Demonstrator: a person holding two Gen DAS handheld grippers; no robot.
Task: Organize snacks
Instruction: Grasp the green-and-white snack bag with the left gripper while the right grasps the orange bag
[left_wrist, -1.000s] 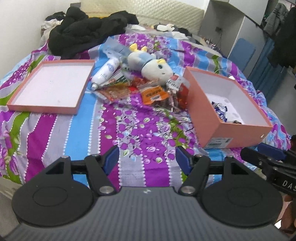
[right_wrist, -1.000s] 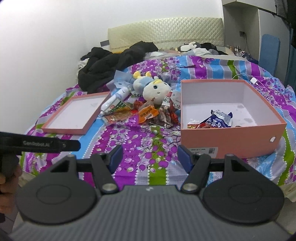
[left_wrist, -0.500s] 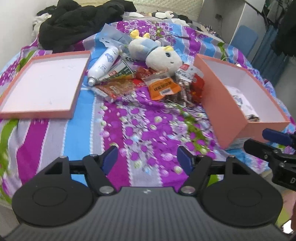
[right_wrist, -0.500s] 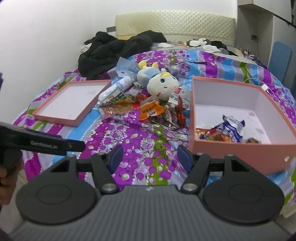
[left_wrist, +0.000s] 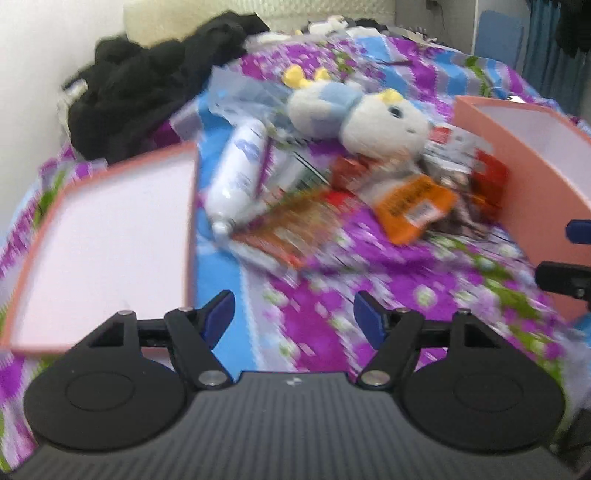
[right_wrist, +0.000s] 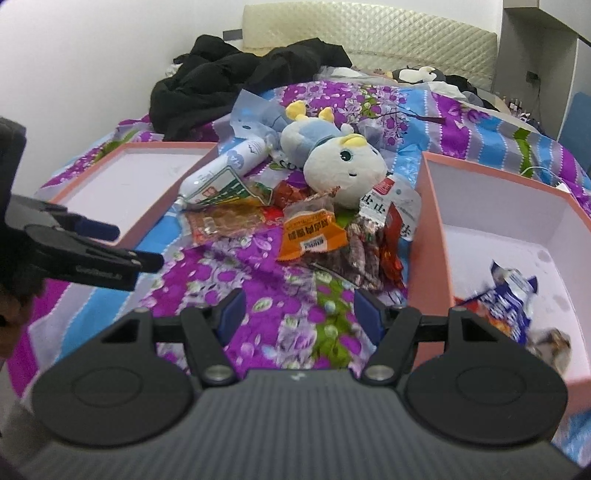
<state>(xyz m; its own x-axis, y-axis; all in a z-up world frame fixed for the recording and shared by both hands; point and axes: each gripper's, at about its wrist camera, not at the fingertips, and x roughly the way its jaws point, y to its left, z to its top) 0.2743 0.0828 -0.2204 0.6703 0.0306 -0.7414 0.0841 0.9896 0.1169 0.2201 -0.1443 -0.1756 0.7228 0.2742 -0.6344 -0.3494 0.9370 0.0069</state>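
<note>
A pile of snack packets lies on the bedspread between two pink boxes: an orange packet, a clear packet of brown snacks, dark red packets and a green-striped packet. The deep pink box at right holds a blue packet. My left gripper is open and empty, short of the pile. My right gripper is open and empty, near the deep box's left wall.
A shallow pink lid lies at left. A white bottle and a plush toy sit behind the snacks. Black clothes lie at the back. The left gripper's fingers show in the right view.
Both grippers have moved forward over the bed toward the snack pile, still open. The left wrist view is now blurred by motion.
</note>
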